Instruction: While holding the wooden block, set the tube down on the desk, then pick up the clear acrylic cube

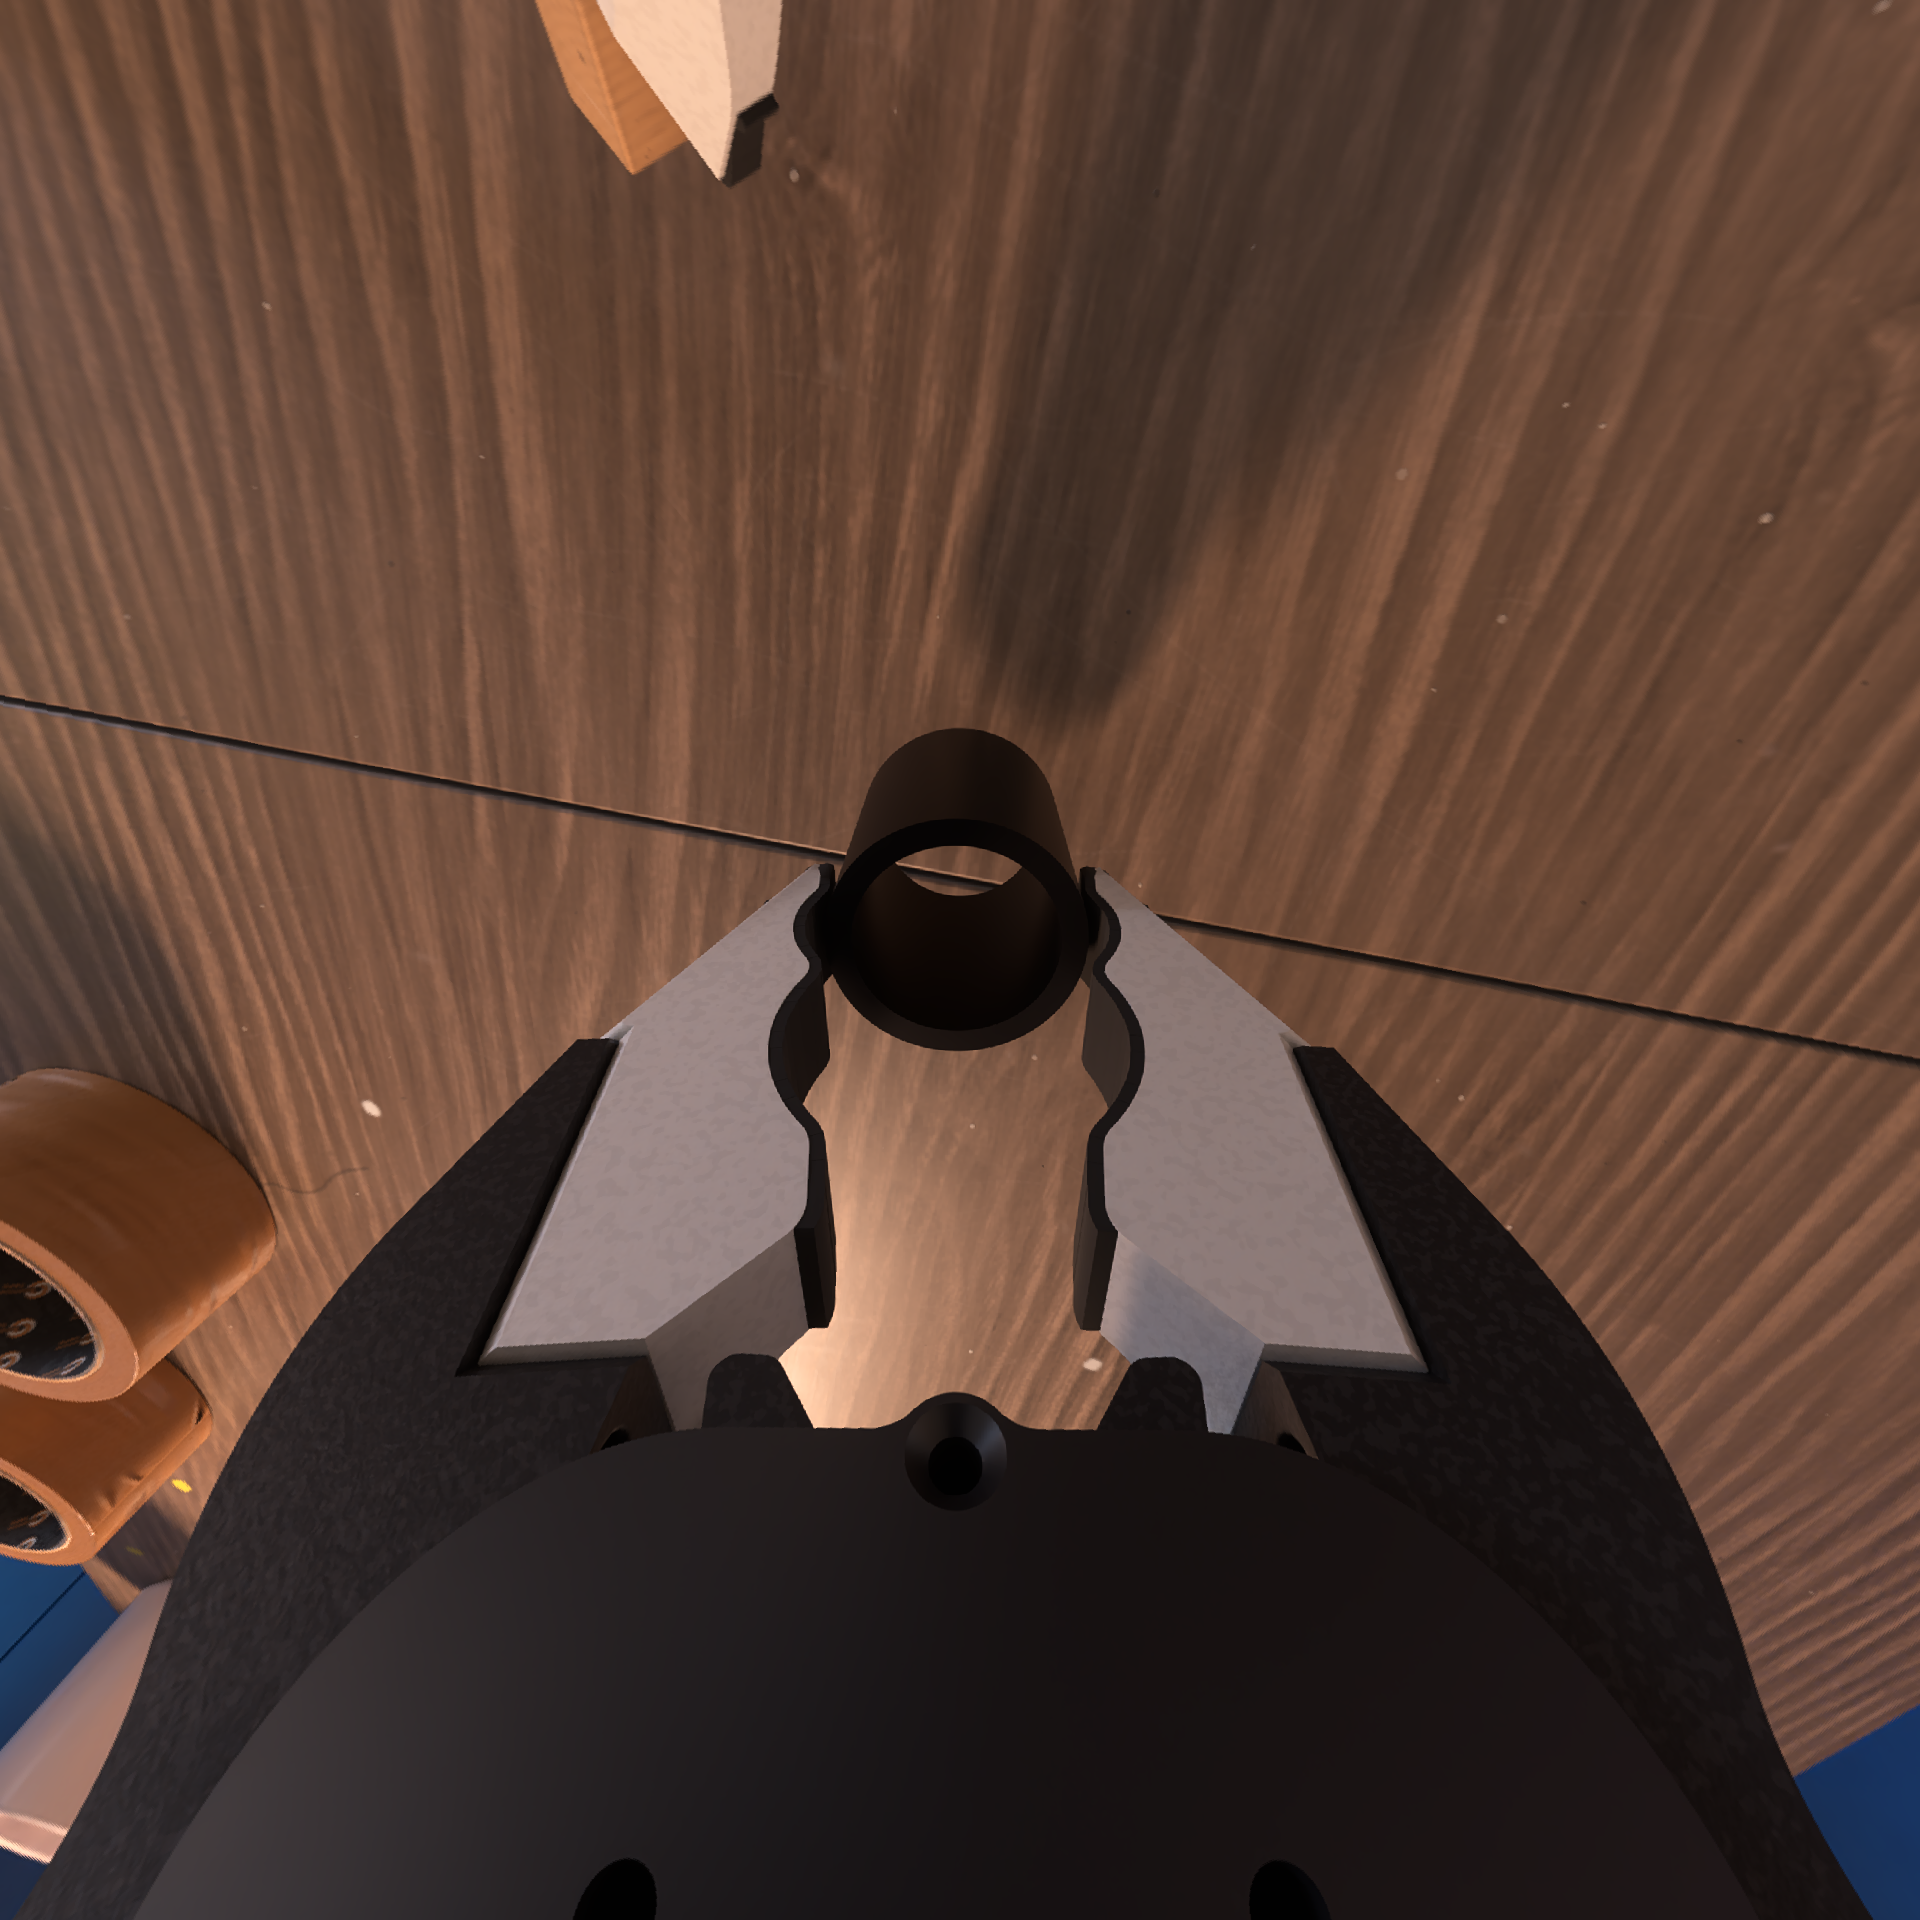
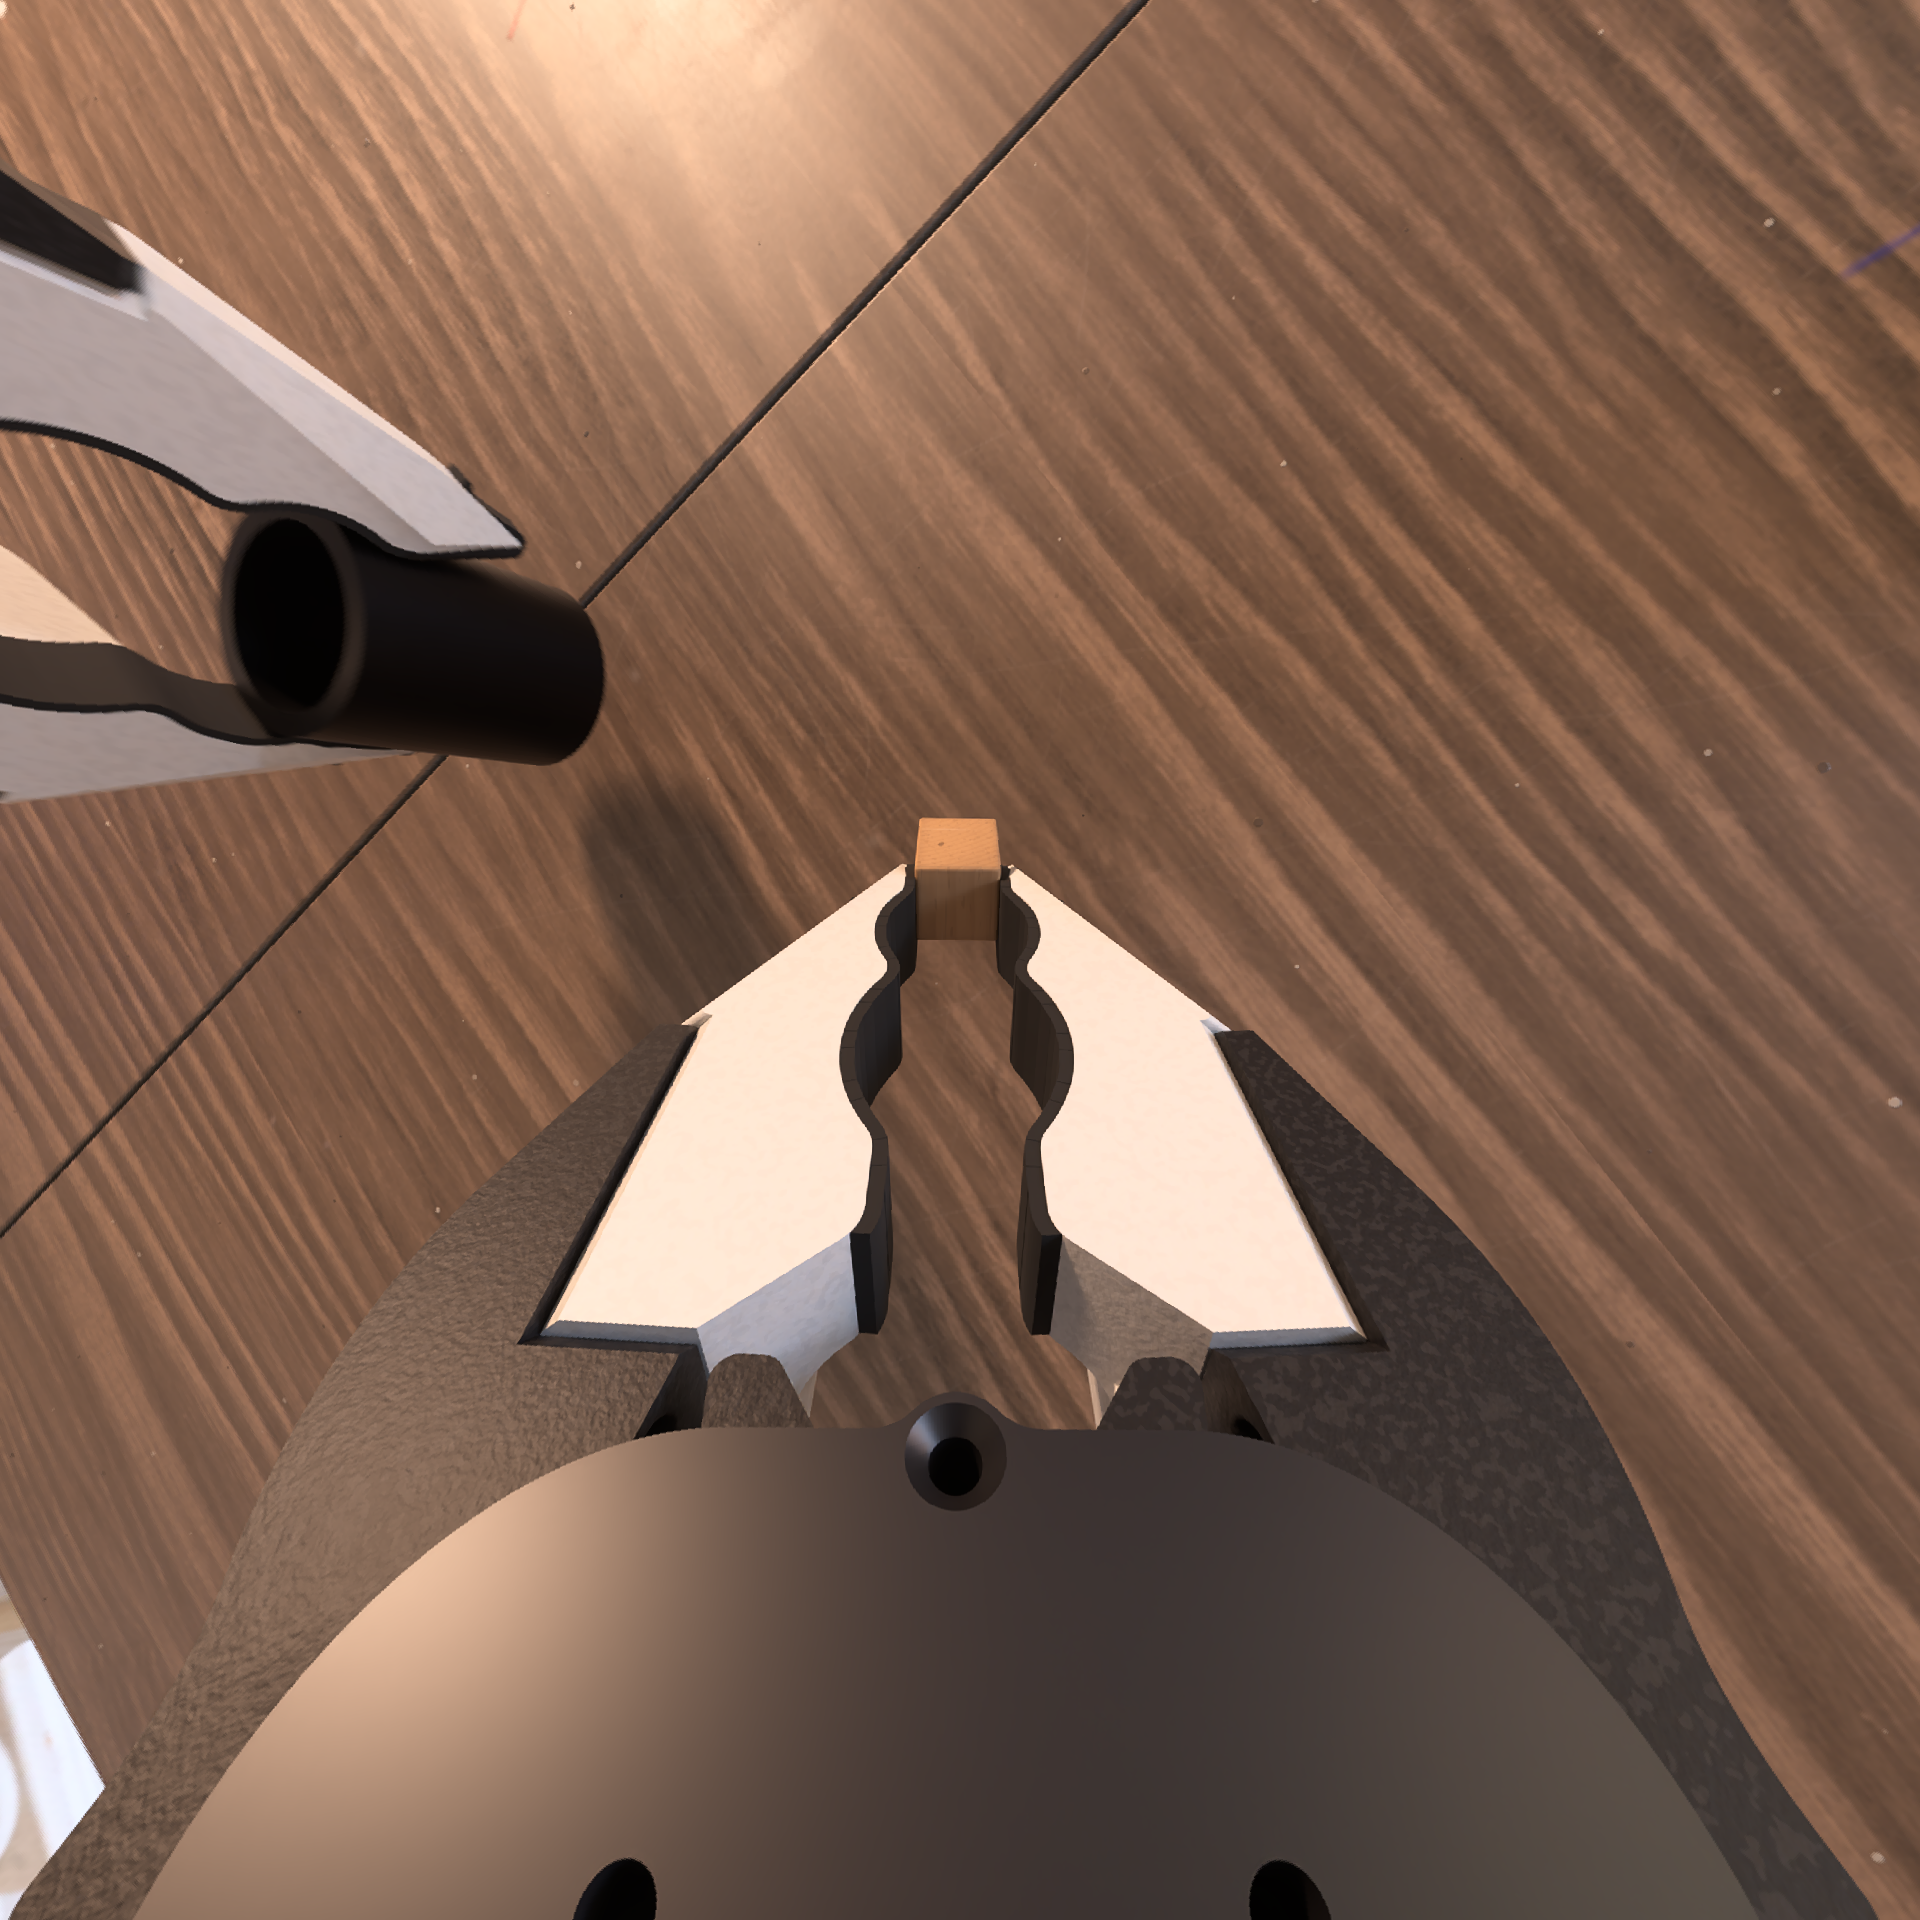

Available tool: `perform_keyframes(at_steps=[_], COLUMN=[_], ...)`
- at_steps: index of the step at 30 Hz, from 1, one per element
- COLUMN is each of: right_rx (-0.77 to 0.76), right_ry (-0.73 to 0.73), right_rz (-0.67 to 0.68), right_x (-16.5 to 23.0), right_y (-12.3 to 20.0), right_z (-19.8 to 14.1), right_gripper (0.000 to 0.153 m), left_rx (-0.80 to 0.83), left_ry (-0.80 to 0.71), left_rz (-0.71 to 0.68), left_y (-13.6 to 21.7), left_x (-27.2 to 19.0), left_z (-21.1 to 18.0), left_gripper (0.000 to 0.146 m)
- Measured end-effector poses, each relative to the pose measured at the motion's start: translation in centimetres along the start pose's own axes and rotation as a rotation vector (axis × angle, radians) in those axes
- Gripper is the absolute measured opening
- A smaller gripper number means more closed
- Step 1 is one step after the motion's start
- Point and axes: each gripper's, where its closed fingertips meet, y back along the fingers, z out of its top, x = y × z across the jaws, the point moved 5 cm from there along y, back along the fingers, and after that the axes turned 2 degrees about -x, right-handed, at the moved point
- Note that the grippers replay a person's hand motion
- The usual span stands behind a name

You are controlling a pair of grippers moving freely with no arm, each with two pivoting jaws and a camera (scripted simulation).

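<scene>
My left gripper (image 1: 956,914) is shut on a short black tube (image 1: 954,831), gripped at its near end between the fingertips, held above the wooden desk (image 1: 1351,520). The tube also shows in the right wrist view (image 2: 416,649) at the left, in the left gripper's white fingers (image 2: 312,457). My right gripper (image 2: 958,883) is shut on a small wooden block (image 2: 956,883) at its fingertips, above the desk (image 2: 1351,520). The block and a right fingertip show at the top of the left wrist view (image 1: 613,83). No clear acrylic cube is in view.
Two rolls of brown tape (image 1: 104,1247) sit at the left edge of the left wrist view. A dark seam (image 1: 416,774) crosses the desk under the tube; it runs diagonally in the right wrist view (image 2: 831,312). Blue floor (image 1: 1860,1787) shows past the desk's near edge.
</scene>
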Motion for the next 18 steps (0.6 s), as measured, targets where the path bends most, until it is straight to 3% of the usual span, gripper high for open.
perform_keyframes(at_steps=[11, 16, 18], right_rx=[-0.005, -0.006, -0.006], right_ry=[0.0, 0.0, 0.0], right_rz=[0.004, 0.005, 0.007], right_x=[0.0, 0.0, 0.0], right_y=[0.0, 0.0, 0.0], right_z=[0.0, 0.0, 0.0], right_gripper=[0.014, 0.014, 0.014], left_rx=[0.065, -0.011, -0.051], left_ry=[-0.002, 0.017, 0.006], left_rz=[0.019, 0.009, 0.033], left_y=[-1.4, -1.2, -0.5], left_x=[0.0, -0.1, -0.2], left_z=[1.4, 1.4, 1.2], left_gripper=[0.046, 0.046, 0.056])
